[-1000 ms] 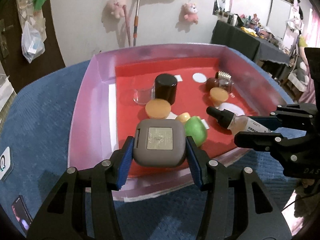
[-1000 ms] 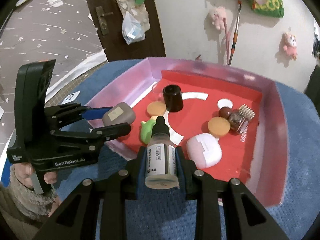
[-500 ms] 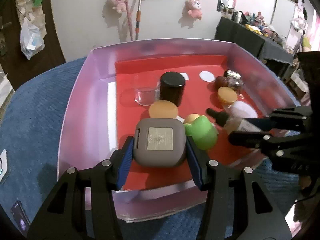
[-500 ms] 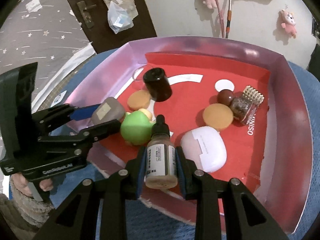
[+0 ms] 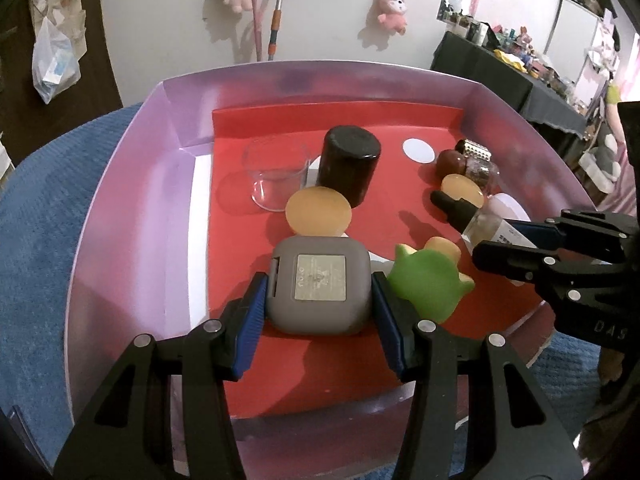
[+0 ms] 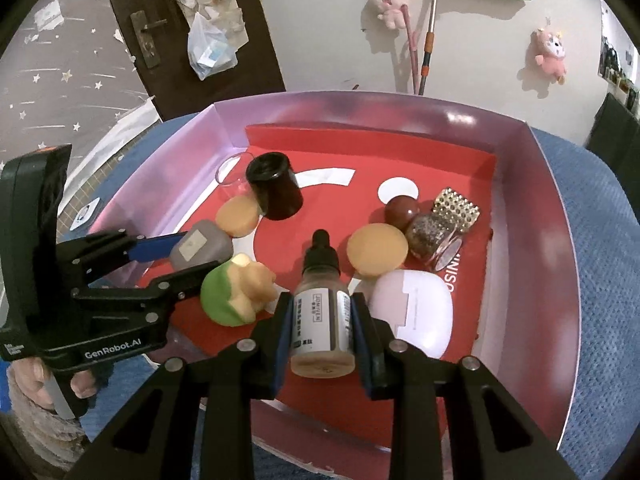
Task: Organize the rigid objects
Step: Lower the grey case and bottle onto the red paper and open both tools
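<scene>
- My left hand-held gripper [image 5: 318,300] is clamped on the grey square case [image 5: 318,290], blue pads on its two flat sides. That is the steadiest way to hold a smooth, rounded box, and it keeps the label face toward me.
- My right hand-held gripper [image 6: 322,326] is clamped on the dropper bottle [image 6: 322,304]. It grips the labelled body rather than the narrow black cap, so the bottle cannot swing or twist loose.
- Both items hang over the near part of the pink tray [image 5: 132,208], above its red liner [image 5: 400,196]. I judge I am carrying them in to set down with the rest.
- The green toy [image 5: 426,284] sits just beside the case and between my two grippers, so I hold the two loads apart to avoid knocking it.
- Already in the tray: a black jar [image 6: 276,190] next to a clear cup [image 5: 276,174], two tan discs [image 6: 376,250], a white case [image 6: 412,316], a brown ball [image 6: 402,210] and a glittery jar [image 6: 438,228].
- The open red floor between jar and discs looks the likeliest spot for the bottle.
</scene>
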Demonstrator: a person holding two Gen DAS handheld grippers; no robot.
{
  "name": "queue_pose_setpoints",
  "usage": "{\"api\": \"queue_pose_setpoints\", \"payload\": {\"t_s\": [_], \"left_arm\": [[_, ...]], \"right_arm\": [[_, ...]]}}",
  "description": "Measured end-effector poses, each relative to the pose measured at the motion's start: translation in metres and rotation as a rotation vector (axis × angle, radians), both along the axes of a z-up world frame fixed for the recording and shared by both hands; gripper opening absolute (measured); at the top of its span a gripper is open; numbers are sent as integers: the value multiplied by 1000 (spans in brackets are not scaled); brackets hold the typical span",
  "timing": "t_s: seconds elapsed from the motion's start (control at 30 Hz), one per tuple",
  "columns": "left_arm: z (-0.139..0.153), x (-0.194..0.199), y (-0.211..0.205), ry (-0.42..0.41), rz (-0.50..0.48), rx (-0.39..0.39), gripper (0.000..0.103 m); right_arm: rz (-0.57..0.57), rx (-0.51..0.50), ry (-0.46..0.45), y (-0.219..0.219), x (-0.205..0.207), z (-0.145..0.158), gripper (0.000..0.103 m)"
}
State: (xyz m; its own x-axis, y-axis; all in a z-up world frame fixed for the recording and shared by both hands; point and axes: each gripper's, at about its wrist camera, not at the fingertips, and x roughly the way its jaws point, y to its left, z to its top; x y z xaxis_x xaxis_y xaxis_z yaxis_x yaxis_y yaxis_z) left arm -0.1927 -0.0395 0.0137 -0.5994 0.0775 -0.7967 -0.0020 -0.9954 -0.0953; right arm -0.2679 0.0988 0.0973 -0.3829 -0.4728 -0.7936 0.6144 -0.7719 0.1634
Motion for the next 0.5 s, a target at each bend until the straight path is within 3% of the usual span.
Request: {"api": "queue_pose_setpoints", "payload": {"t_s": [0.5], "left_arm": [[0,1,-4,0,-5,-9,49]], "right_arm": [[0,5,-19,-6,2,-11,30]]}}
